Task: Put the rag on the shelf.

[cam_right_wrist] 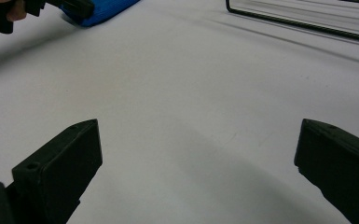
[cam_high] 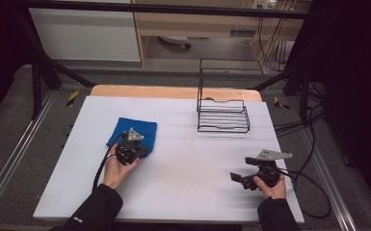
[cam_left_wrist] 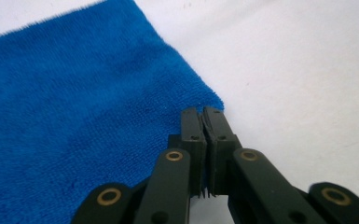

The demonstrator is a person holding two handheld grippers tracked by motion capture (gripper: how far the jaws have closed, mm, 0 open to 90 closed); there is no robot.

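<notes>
Blue cloth [cam_left_wrist: 74, 93] lies flat on table [cam_high: 188, 159], corner pinched between left gripper [cam_left_wrist: 204, 116] closed jaws; right gripper [cam_right_wrist: 196, 154] jaws wide, empty, well apart; lifting or folding still left, seemingly.

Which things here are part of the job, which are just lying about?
In the job:
- blue cloth, its corner pinched
- left gripper, shut on that corner

Lying about:
- black wire rack, far side of the table
- right gripper, open over bare table, holding nothing
</notes>
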